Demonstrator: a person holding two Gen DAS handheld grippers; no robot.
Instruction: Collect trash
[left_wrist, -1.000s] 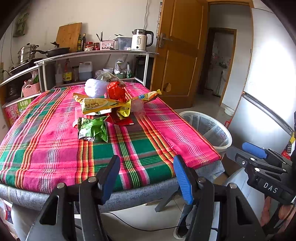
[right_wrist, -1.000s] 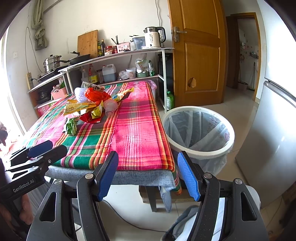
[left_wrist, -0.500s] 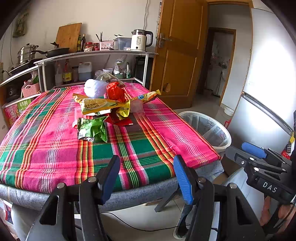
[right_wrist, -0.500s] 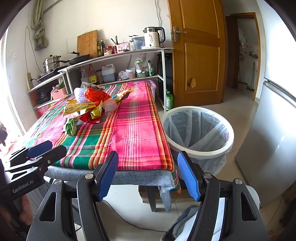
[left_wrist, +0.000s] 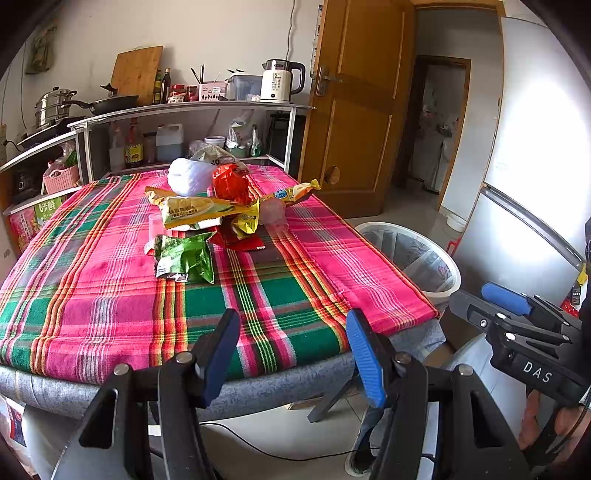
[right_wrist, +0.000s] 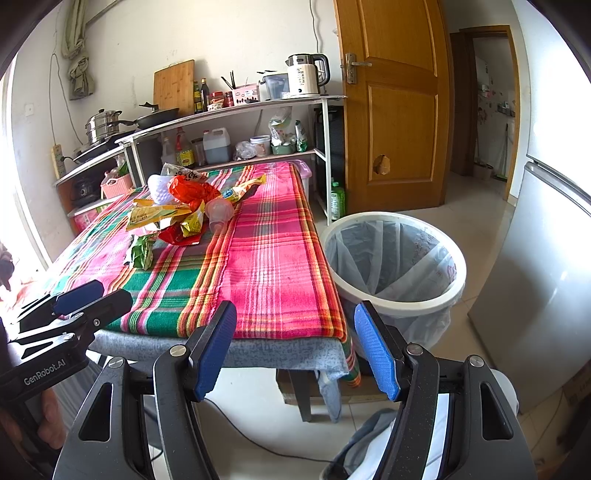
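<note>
Wrappers (left_wrist: 192, 210) lie heaped at twelve o'clock on the surface (left_wrist: 92, 295), well apart from both tongs. Light, crinkly, slippery; pinch a flat edge. Left tongs (left_wrist: 291, 354) and right tongs (right_wrist: 295, 347) gape empty. Bin (right_wrist: 395, 258) stands at three o'clock.

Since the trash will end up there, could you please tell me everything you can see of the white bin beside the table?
The white bin is a round, plastic-looking bucket with a thick rolled rim. A thin translucent liner bag is draped inside it and folded over the rim, hanging loosely down the outside. It stands upright on the tiled floor, just off the table corner near the plaid tablecloth, between the table and the fridge. What shows of its inside looks empty. Whether it touches the table cannot be told.
</note>
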